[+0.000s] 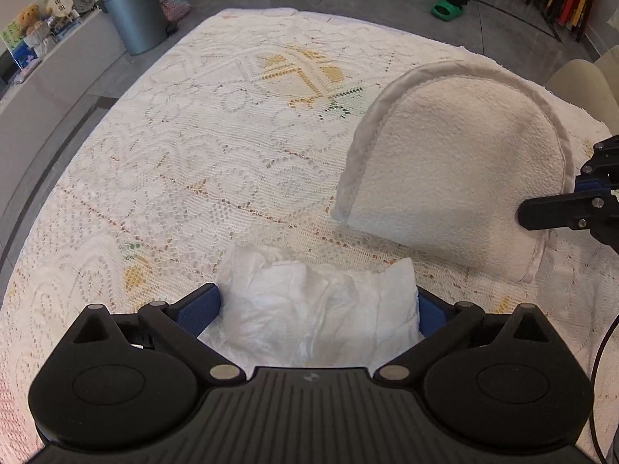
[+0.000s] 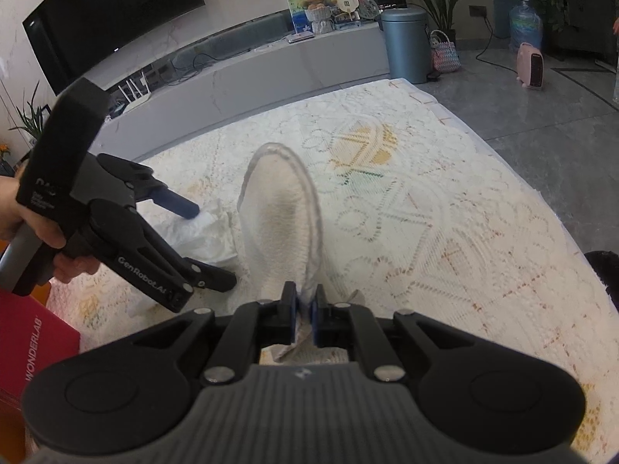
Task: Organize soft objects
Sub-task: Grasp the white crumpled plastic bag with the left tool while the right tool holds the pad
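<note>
A white terry slipper (image 1: 456, 162) with a stitched rim is held on edge above the lace tablecloth (image 1: 232, 154). My right gripper (image 2: 304, 309) is shut on the slipper's (image 2: 282, 216) near rim; it also shows in the left wrist view (image 1: 557, 208) at the slipper's right side. A crumpled clear plastic bag (image 1: 313, 305) lies on the cloth between the wide-open fingers of my left gripper (image 1: 317, 309). In the right wrist view the left gripper (image 2: 209, 239) straddles the bag (image 2: 209, 236), to the left of the slipper.
A grey bin (image 1: 133, 11) and a woven basket (image 1: 176, 2) stand on the floor beyond the table's far left edge. A red box (image 2: 35, 352) sits at the near left. A low cabinet (image 2: 271, 69) with toys runs along the wall.
</note>
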Available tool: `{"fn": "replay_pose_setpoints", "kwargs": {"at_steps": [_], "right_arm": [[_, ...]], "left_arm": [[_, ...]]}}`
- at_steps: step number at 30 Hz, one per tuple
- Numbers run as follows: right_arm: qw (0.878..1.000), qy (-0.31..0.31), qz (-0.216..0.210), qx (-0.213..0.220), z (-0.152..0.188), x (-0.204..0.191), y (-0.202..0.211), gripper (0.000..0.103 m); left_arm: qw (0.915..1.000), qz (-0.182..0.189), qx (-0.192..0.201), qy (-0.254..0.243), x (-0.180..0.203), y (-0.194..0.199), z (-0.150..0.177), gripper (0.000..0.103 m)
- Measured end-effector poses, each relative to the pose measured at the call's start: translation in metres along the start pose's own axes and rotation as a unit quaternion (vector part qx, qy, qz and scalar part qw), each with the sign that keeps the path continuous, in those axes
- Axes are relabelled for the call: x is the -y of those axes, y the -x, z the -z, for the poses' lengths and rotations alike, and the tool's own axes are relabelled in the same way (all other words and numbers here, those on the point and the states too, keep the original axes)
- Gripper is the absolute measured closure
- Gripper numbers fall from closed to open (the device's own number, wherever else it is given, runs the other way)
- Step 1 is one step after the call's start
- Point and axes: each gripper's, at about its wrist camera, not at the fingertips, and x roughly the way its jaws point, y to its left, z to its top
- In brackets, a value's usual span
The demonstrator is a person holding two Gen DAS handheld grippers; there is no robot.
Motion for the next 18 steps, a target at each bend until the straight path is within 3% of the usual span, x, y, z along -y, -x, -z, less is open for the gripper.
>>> {"fn": "replay_pose_setpoints", "kwargs": {"at_steps": [7, 11, 14, 18], "right_arm": [[0.999, -0.007, -0.034, 0.008, -0.003, -0.001, 0.0, 0.098], [0.999, -0.003, -0.039, 0.007, -0.006, -0.003, -0.003, 0.098], [0.999, 0.001, -0.046, 0.006, -0.006, -0.006, -0.004, 0.098], [0.999, 0.005, -0.044, 0.007, -0.006, -0.009, -0.005, 0.098]], "left_arm": [[0.9997, -0.018, 0.012, 0.013, 0.008, 0.008, 0.003, 0.0], [0.9985, -0.046, 0.027, 0.011, 0.015, 0.015, 0.002, 0.034], [0.9974, -0.065, 0.03, 0.003, 0.022, 0.016, 0.002, 0.042], [0.9912, -0.124, 0.046, 0.006, 0.036, 0.014, 0.001, 0.053]]}}
